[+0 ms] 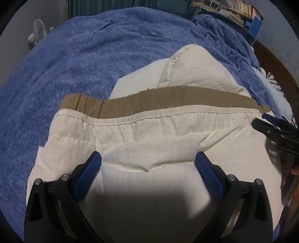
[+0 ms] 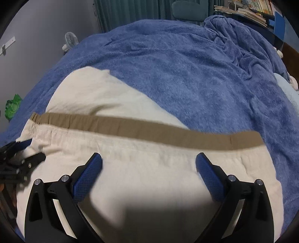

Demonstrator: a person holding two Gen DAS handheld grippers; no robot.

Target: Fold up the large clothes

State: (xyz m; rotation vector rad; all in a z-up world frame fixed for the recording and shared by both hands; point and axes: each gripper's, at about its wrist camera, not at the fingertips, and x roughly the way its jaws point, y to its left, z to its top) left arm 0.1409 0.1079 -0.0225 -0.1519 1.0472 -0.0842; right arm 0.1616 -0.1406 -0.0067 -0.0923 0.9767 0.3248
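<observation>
A cream garment (image 1: 149,134) with a tan elastic waistband (image 1: 168,101) lies folded on a blue blanket (image 1: 65,65). My left gripper (image 1: 148,158) hovers open over the cream cloth near its front fold, nothing between its blue pads. In the right wrist view the same cream garment (image 2: 140,177) and tan waistband (image 2: 149,129) stretch across the frame. My right gripper (image 2: 149,159) is open just short of the waistband, its fingers empty. Each gripper shows at the other view's edge: the right one (image 1: 276,130), the left one (image 2: 20,158).
The blue blanket (image 2: 205,74) covers the bed and bunches up at the far right (image 2: 233,37). A small white fan (image 1: 37,31) stands at the left beyond the bed. Shelves with books (image 2: 252,9) and a green curtain (image 2: 130,13) lie behind.
</observation>
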